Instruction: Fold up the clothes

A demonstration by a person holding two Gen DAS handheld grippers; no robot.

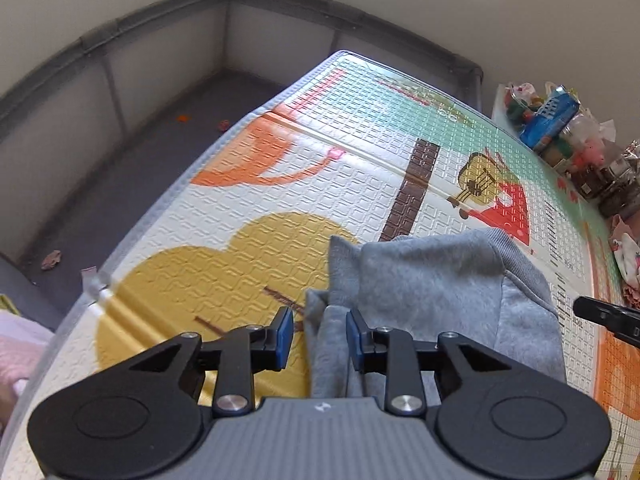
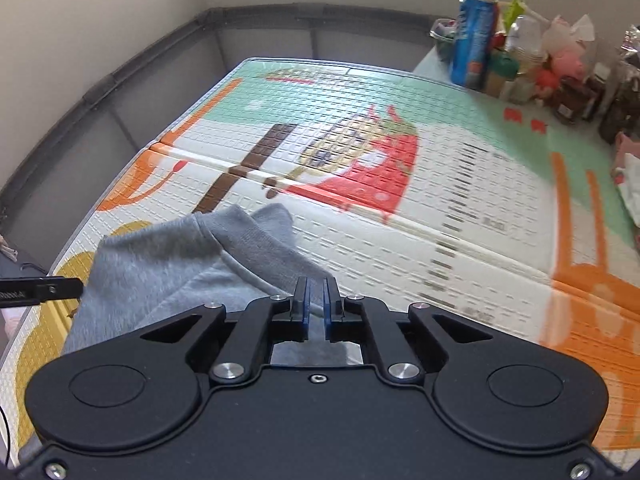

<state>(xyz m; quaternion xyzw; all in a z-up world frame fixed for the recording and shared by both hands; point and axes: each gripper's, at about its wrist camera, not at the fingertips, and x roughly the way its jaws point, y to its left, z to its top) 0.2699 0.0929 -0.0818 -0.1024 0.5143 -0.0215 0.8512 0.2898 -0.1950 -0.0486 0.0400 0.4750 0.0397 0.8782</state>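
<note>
Two grippers work on one grey garment [image 1: 432, 280] that lies bunched on the printed mat [image 1: 224, 184], near its front edge. The left gripper [image 1: 319, 336] has its jaws spread, with a ridge of cloth standing between the pads, and the pads do not press it. The right gripper [image 2: 316, 304] has its jaws nearly together and pinches a thin edge of the garment. I judge a fold is in hand. Next, the left jaws should close on the cloth, so both sides can be carried evenly.
</note>
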